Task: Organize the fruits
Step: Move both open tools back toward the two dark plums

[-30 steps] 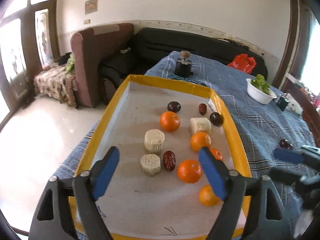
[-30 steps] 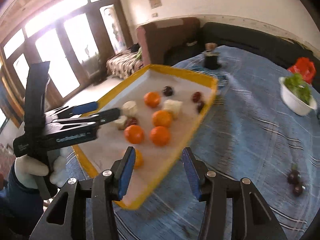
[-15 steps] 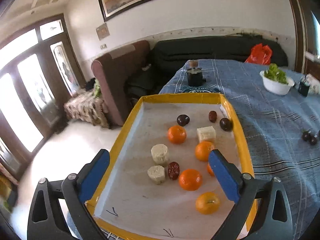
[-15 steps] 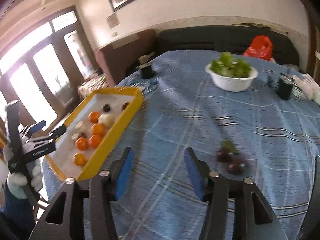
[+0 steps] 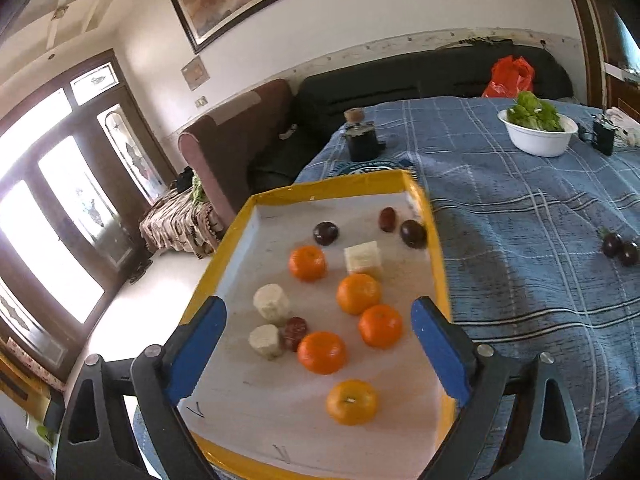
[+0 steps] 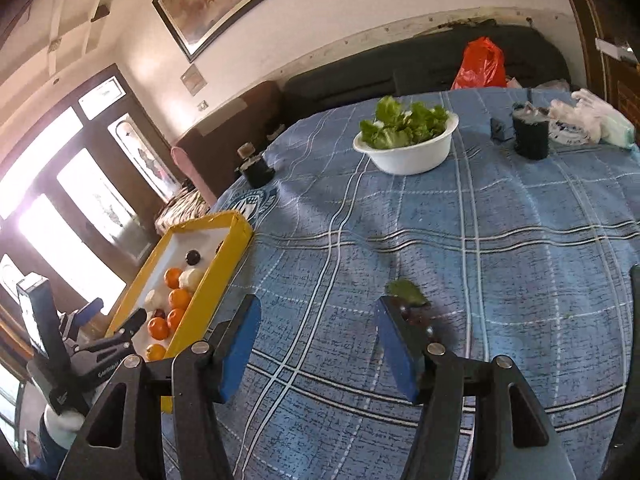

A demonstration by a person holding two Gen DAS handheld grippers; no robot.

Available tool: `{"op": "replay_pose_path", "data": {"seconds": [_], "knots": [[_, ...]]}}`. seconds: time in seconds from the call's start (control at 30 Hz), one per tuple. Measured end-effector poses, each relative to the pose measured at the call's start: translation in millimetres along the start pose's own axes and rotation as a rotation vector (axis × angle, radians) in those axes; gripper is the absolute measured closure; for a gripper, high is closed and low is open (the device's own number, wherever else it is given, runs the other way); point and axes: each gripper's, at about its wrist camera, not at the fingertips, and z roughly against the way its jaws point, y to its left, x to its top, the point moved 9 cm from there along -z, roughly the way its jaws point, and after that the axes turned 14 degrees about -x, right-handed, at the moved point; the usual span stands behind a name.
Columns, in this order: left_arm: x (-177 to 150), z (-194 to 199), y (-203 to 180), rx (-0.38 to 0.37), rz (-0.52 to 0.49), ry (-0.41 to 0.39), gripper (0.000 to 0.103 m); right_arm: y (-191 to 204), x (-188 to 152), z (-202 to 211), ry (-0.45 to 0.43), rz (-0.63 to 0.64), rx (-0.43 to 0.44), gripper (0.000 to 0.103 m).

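A yellow-rimmed white tray (image 5: 438, 264) holds several oranges (image 5: 322, 352), white cut pieces (image 5: 271, 302), red dates (image 5: 295, 333) and dark plums (image 5: 325, 233). My left gripper (image 5: 318, 356) is open and empty above the tray's near end. Two dark plums with a leaf (image 5: 619, 246) lie loose on the blue cloth to the right. In the right wrist view my right gripper (image 6: 318, 344) is open and empty above the cloth; the plums (image 6: 416, 316) sit just past its right finger, partly hidden. The tray (image 6: 212, 284) is at its left.
A white bowl of lettuce (image 6: 408, 146) stands at the table's far side. A black cup (image 6: 531, 138) and plastic bags (image 6: 588, 122) are at far right. A dark jar (image 5: 361, 139) stands behind the tray. A sofa and armchair lie beyond.
The right gripper has swung right from the tray to over the loose plums. The left gripper has tilted and shifted a little over the tray. Both stay open.
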Motion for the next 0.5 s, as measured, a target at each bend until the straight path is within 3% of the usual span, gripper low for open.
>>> {"op": "replay_pose_path", "data": {"seconds": [0.2,0.3,0.37,0.5], "knots": [[13.0,-1.1,-27.7,-0.106,0.034,-0.002,0.010,-21.8,8.9,7.3,-0.014,-0.063,-0.014,0.041],[19.7,-4.2,-60.3,-0.214,0.018,0.045,0.020,-40.5,17.2,11.8,-0.026,-0.105,-0.019,0.044],[27.3,-5.9,-90.9,-0.314,0.003,0.088,0.020,-55.9,22.2,15.8,-0.037,-0.142,-0.035,0.045],[53.3,-4.9,-139.9,-0.454,0.070,0.140,0.020,-79.7,28.2,17.2,-0.039,-0.201,-0.050,0.045]]}}
